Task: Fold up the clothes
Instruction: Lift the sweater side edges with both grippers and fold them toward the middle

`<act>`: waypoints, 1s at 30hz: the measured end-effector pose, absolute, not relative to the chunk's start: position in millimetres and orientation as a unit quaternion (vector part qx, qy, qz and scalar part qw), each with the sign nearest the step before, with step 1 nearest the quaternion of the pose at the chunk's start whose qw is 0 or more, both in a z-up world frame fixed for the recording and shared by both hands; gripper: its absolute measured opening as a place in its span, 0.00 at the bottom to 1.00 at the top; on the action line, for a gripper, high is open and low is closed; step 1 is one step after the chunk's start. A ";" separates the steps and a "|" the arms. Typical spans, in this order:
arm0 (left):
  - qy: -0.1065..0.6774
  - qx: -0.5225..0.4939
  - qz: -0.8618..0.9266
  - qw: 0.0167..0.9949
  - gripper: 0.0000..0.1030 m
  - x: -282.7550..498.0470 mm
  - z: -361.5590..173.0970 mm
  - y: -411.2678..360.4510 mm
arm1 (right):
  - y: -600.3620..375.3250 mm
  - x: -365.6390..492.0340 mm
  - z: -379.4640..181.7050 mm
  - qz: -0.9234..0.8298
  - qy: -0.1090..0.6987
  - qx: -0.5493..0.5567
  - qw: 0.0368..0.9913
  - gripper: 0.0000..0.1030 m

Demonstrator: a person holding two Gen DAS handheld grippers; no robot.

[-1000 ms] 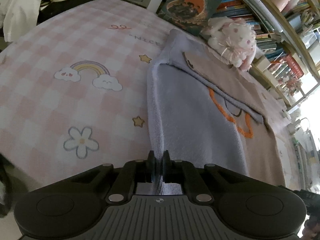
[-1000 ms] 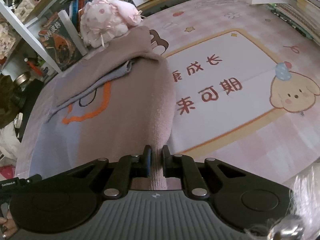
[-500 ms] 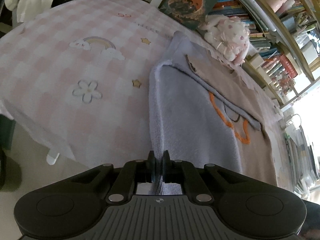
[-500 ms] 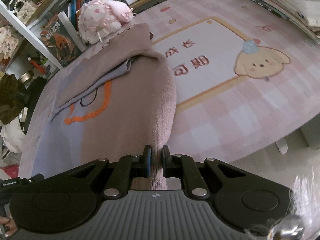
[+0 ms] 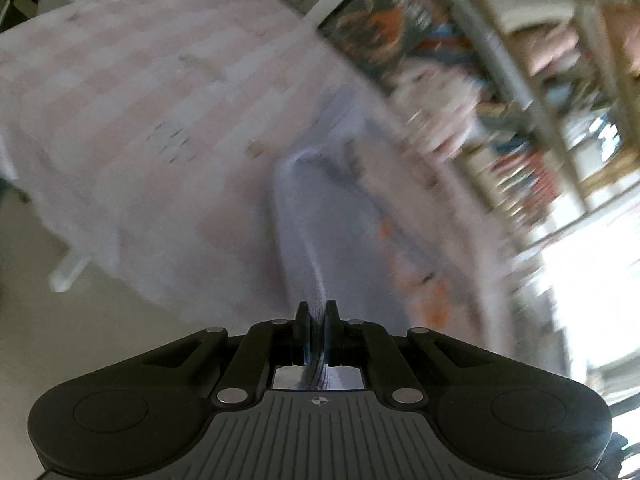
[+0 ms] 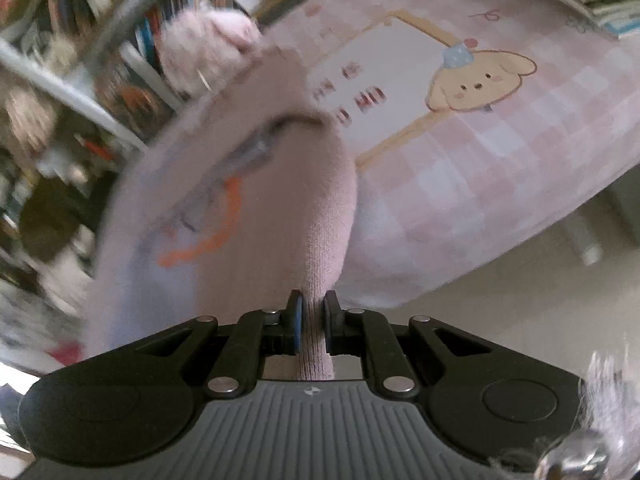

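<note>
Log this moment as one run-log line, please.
step: fold lift | left tongs: shut on sweater | right tongs: shut on sweater | left view: blurred

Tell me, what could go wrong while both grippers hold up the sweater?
The left gripper and right gripper each pinch only a thin fold of the sweater, so an edge might slip out. The far end lies right by the plush toy, so pulling could drag or knock it.

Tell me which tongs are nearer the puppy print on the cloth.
Right. The right tongs clamp the sweater's pink edge, beside the puppy print. The left tongs clamp the lavender edge on the far side; no puppy shows there.
</note>
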State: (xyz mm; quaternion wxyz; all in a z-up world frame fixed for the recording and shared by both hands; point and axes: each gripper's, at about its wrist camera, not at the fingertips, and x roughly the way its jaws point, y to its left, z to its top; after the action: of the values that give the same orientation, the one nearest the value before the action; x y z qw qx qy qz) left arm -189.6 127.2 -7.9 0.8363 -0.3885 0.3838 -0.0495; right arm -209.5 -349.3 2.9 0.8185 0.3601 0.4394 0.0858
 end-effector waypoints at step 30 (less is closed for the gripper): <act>0.320 -0.298 -0.087 0.895 0.10 31.4 34.7 116.9 | -361.5 13.9 27.6 0.022 0.341 0.462 0.818 0.14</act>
State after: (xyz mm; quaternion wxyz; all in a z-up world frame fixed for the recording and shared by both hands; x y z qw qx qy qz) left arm 31.4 116.9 34.7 0.8951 -0.2982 0.3198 -0.0872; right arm 13.9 -361.5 27.6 0.8183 0.4621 0.3411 0.0220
